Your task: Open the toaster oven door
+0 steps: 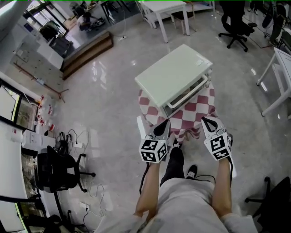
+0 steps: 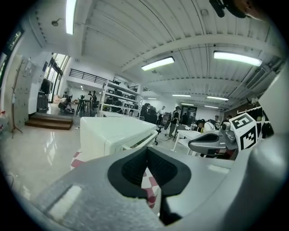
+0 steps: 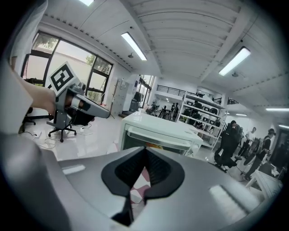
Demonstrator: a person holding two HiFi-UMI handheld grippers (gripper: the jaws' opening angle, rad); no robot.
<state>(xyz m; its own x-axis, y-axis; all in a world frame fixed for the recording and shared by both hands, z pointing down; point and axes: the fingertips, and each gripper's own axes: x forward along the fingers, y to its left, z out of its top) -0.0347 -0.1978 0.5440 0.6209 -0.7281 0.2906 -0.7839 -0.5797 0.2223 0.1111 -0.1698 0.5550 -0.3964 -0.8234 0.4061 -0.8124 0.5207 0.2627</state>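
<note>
A pale white toaster oven [image 1: 175, 75] stands on a small table with a red-and-white checked cloth [image 1: 200, 111]. Its door is closed and faces me, with the bar handle [image 1: 188, 93] along the top of the door. My left gripper [image 1: 163, 124] hovers in front of the table's near left corner, shut and empty. My right gripper [image 1: 205, 120] hangs over the cloth's near right side, also shut and empty. In the left gripper view the left gripper [image 2: 146, 151] points at the oven [image 2: 115, 133]. From the right gripper view, the right gripper [image 3: 145, 151] faces the door handle [image 3: 156, 134] at some distance.
Around the table is glossy tiled floor. A black office chair [image 1: 57, 170] and loose cables lie at the left. White tables [image 1: 170, 13] and another black chair [image 1: 236, 22] stand beyond. A wooden step [image 1: 86, 50] is at the far left. The person's legs are below the grippers.
</note>
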